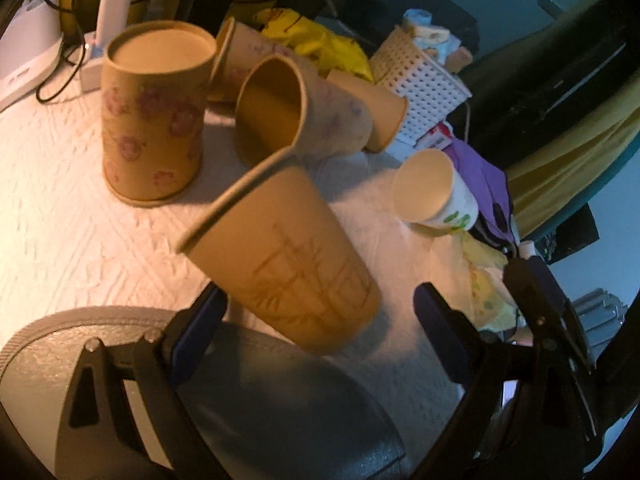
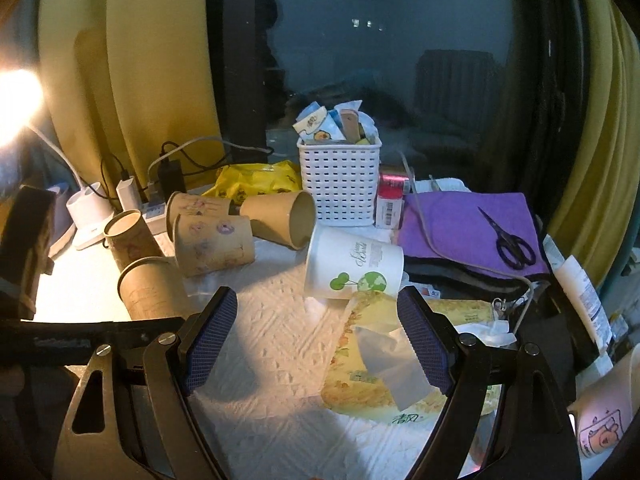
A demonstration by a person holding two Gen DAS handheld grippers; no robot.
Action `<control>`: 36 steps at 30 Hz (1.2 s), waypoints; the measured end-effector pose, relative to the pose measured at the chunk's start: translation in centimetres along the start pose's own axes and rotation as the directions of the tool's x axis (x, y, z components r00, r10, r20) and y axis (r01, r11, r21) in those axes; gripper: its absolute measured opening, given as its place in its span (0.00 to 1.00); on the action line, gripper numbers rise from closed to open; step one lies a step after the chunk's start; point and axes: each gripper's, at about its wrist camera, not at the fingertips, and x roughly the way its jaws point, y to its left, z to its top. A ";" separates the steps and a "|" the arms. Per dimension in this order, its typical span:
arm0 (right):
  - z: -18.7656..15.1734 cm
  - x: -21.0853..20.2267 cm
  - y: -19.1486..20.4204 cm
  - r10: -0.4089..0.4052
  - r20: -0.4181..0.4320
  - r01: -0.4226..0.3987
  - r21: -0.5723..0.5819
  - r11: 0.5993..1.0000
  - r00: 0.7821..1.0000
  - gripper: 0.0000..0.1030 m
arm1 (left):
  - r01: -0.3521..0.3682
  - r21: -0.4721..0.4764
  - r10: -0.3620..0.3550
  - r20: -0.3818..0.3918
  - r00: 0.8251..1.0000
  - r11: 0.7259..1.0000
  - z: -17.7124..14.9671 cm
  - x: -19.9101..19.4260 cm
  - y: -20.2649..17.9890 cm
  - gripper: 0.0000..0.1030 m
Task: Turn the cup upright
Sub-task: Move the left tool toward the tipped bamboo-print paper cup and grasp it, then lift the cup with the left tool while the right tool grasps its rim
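Several paper cups lie or stand on the white textured cloth (image 1: 60, 216). A tan cup with a line pattern (image 1: 288, 256) tilts between the fingers of my left gripper (image 1: 320, 312); the jaws are wide apart, with a clear gap on the right side. It also shows in the right wrist view (image 2: 148, 288). A tan flowered cup (image 1: 152, 120) stands mouth down. A tan cup (image 1: 296, 112) lies on its side. A white cup with green prints (image 2: 352, 268) lies on its side just beyond my open, empty right gripper (image 2: 316, 344).
A white perforated basket (image 2: 340, 184) with packets stands behind the cups. A purple cloth (image 2: 464, 232) with black scissors (image 2: 510, 240) lies at the right. A tissue pack (image 2: 384, 360), chargers and cables (image 2: 160, 180), and a yellow bag (image 2: 256, 180) crowd the edges.
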 end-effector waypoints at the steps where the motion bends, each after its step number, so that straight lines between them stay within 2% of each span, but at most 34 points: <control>1: 0.0 0.1 -0.2 0.000 -0.001 0.000 0.003 1.000 1.000 0.83 | -0.008 -0.001 0.008 -0.005 1.000 1.000 0.1 0.3 0.0 0.92; 6: -0.2 0.6 -0.9 0.005 -0.011 -0.005 0.022 1.000 1.000 0.83 | -0.042 0.021 0.042 -0.002 0.999 0.999 0.6 1.3 -0.3 0.92; 8: -0.3 0.8 -1.0 0.009 -0.013 -0.009 0.025 1.000 1.000 0.83 | -0.054 0.033 0.054 -0.001 0.999 0.998 0.7 1.4 -0.5 0.77; 11: -0.3 0.9 -1.0 0.013 -0.016 -0.013 0.025 1.000 1.000 0.83 | -0.052 0.053 0.053 -0.010 0.999 0.997 0.9 1.6 -0.7 0.68; 14: -0.3 0.9 -1.0 0.015 -0.018 -0.014 0.023 1.000 1.000 0.83 | -0.047 0.068 0.048 -0.017 0.999 0.997 0.7 1.5 -0.8 0.64; 24: 0.0 -0.4 -0.3 0.007 -0.014 -0.007 0.017 1.000 1.000 0.83 | 0.001 0.105 -0.002 0.008 1.000 0.994 -0.2 -0.4 -1.0 0.62; 31: 0.0 -2.6 0.7 0.010 -0.006 -0.010 0.018 1.000 1.000 0.83 | -0.008 0.194 -0.005 0.066 0.998 0.981 -2.2 -3.4 -1.5 0.62; 36: -0.1 -4.6 1.7 0.019 0.004 -0.019 0.018 1.000 1.000 0.83 | -0.041 0.285 0.003 0.133 0.991 0.958 -4.5 -6.6 -1.7 0.62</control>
